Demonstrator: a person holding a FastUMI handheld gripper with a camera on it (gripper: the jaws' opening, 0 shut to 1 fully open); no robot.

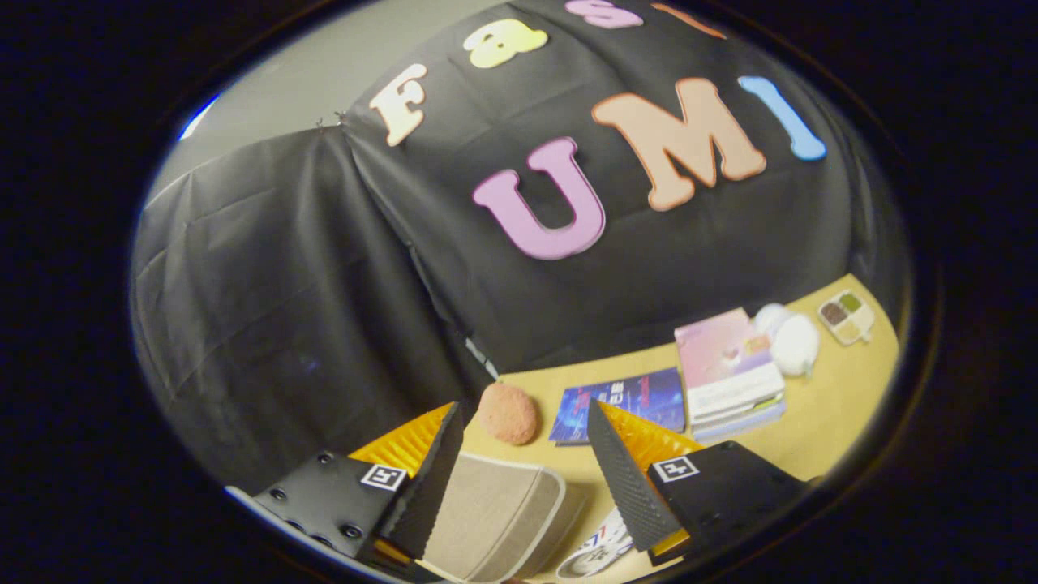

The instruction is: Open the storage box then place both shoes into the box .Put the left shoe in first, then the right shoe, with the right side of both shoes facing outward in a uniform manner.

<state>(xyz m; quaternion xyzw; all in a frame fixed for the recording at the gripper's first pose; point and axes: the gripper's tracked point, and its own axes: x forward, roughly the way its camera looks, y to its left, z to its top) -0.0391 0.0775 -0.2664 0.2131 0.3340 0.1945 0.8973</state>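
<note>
My gripper [525, 430] is open, its two fingers spread wide above the table, with nothing pressed between them. Below and between the fingers lies the beige fabric storage box [495, 511] with a pale rim; its top faces me and I cannot tell whether it is open. Just right of the box, under the right finger [620, 470], peeks a white shoe [596, 553] with red and blue marks, mostly hidden.
On the tan table [835, 422], a pinkish round sponge-like ball [508, 414] lies just beyond the fingers. Further off are a blue book [620, 401], a stack of pink and white books [727, 369], a white plush thing [793, 341] and a small palette [846, 318]. Black cloth walls the back.
</note>
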